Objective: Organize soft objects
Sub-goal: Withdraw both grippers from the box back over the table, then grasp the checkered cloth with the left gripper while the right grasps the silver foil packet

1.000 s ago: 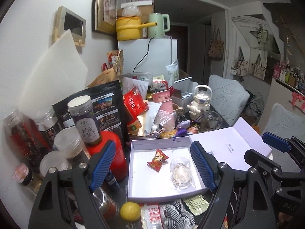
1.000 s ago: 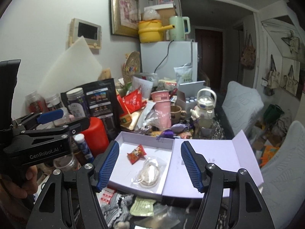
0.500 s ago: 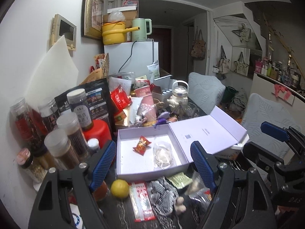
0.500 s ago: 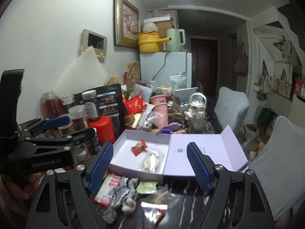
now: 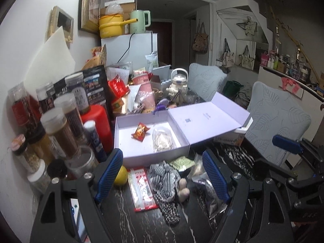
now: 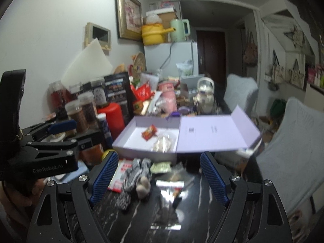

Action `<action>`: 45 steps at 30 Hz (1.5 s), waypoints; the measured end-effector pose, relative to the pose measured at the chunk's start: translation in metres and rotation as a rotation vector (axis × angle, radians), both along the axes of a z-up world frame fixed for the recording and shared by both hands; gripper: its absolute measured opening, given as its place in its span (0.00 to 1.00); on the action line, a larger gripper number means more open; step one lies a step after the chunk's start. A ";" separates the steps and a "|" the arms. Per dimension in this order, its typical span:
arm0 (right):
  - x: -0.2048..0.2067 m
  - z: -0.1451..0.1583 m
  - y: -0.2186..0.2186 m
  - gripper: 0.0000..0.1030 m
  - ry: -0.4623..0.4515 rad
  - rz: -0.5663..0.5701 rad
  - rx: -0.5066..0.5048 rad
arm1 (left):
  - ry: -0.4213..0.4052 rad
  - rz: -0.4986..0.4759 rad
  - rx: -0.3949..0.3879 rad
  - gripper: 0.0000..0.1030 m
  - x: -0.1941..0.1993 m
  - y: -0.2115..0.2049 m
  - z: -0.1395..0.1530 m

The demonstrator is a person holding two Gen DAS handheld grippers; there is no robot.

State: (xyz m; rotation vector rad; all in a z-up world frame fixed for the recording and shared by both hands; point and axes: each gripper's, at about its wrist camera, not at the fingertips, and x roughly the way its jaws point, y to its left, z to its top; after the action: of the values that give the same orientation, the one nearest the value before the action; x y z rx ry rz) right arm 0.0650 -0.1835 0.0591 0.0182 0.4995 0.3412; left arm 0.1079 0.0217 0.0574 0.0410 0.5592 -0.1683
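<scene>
An open lilac box (image 5: 121, 141) (image 6: 125, 143) sits on the dark marble table. It holds a red snack packet (image 5: 140, 131) (image 6: 149, 132) and a clear bag with a pale soft item (image 5: 163, 140) (image 6: 163, 142). In front of the box lie a black-and-white striped soft toy (image 5: 166, 182) (image 6: 134, 172), a red-and-white packet (image 5: 141, 188), a green packet (image 5: 182, 163) and silver bags (image 5: 208, 188) (image 6: 170, 184). My left gripper (image 5: 162, 176) is open above the toy. My right gripper (image 6: 160, 176) is open above the same pile.
Jars (image 5: 60, 129), a red container (image 5: 97, 121) and a black pouch crowd the left wall. A lemon (image 5: 121, 178) lies by the left fingertip. The box lid (image 5: 206, 121) lies open to the right. Padded chairs (image 5: 277, 125) stand at the right. A teapot (image 5: 179, 85) stands behind.
Both grippers have pulled back and up from the box. The striped toy and packets in front of the box have come into view. Both stay open and empty.
</scene>
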 end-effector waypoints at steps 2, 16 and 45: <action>-0.001 -0.014 0.000 0.82 0.044 0.004 0.007 | 0.019 -0.006 -0.007 0.78 -0.001 0.002 -0.007; 0.004 -0.085 0.004 0.81 0.223 -0.016 0.009 | 0.181 0.012 -0.040 0.78 0.000 0.024 -0.078; 0.055 -0.158 -0.003 0.77 0.403 -0.020 0.000 | 0.424 -0.046 -0.092 0.41 0.044 -0.003 -0.176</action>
State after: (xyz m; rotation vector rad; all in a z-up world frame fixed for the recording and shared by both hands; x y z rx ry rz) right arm 0.1197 -0.1864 -0.0985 0.0927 0.8978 0.3184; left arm 0.1515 0.0186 -0.1186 -0.0734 0.9731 -0.2500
